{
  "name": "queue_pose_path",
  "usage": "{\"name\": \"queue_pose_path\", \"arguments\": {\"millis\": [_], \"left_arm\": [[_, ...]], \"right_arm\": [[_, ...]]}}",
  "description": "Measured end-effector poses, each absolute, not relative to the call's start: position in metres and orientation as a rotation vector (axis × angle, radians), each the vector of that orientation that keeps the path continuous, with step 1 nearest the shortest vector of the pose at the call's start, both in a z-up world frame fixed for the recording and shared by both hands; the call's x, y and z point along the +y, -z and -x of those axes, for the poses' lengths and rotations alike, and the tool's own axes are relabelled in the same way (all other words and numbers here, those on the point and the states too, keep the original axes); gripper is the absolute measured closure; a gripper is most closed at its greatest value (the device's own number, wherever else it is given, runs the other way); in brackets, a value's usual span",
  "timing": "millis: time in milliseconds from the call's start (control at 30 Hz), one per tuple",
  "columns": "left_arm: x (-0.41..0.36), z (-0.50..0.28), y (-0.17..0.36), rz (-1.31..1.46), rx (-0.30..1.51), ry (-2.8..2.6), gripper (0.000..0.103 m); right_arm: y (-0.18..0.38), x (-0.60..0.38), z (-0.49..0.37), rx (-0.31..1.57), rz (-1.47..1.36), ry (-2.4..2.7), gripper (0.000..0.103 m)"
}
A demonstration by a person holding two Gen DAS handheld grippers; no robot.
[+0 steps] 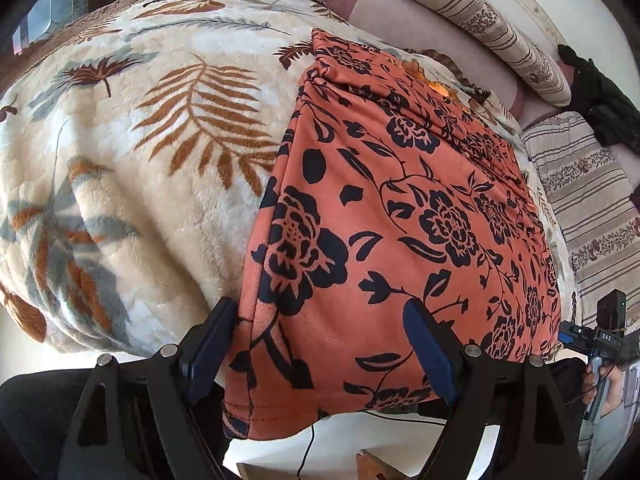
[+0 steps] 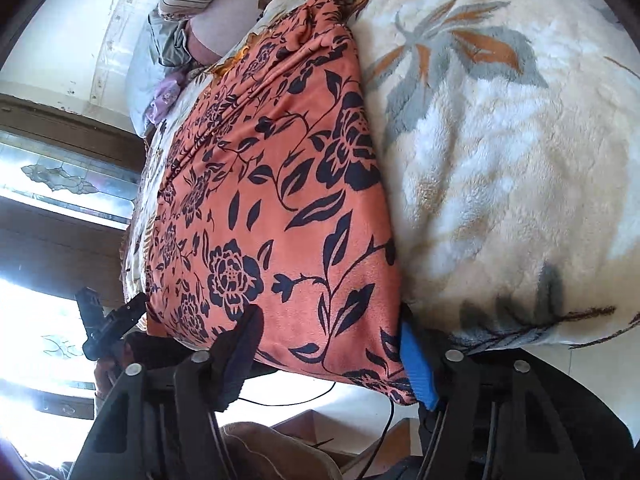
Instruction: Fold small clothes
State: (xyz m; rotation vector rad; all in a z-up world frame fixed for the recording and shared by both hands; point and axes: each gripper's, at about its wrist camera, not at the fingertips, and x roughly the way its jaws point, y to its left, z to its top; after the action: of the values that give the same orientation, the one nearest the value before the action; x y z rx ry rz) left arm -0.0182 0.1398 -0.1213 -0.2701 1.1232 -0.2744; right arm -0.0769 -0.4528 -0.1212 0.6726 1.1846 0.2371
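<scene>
Lying on a leaf-print blanket [image 1: 120,168], the orange floral garment [image 1: 380,220] nears striped cushions [image 1: 588,216].

Only thing I can actually read anywhere is a tiny white label on the other hand-held gripper [image 1: 596,340], way over at the right edge of the left wrist view. It looks like "DAS", sitting on the black body just above the grip, but it's small and a bit soft, so I wouldn't swear to every letter. The right wrist view has no legible text at all, just patterned fabric, no brand tags or numbers showing.
</scene>
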Motion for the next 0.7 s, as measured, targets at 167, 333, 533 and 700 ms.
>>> {"name": "queue_pose_path", "arguments": {"millis": [167,333,533,700], "left_arm": [[0.143,0.03,0.123,0.281,1.13,0.249,0.018],[0.144,0.033,0.127,0.254,1.15,0.203,0.018],[0.133,0.033,0.133,0.145,1.176,0.117,0.049],[0.122,0.038,0.131,0.063,1.147,0.092,0.06]], "right_arm": [[0.123,-0.45,0.08,1.18,-0.642,-0.222,0.05],[0.12,-0.445,0.08,1.188,-0.592,-0.219,0.05],[0.121,-0.438,0.081,1.19,-0.556,-0.208,0.049],[0.122,-0.434,0.081,1.19,-0.519,-0.201,0.049]]}}
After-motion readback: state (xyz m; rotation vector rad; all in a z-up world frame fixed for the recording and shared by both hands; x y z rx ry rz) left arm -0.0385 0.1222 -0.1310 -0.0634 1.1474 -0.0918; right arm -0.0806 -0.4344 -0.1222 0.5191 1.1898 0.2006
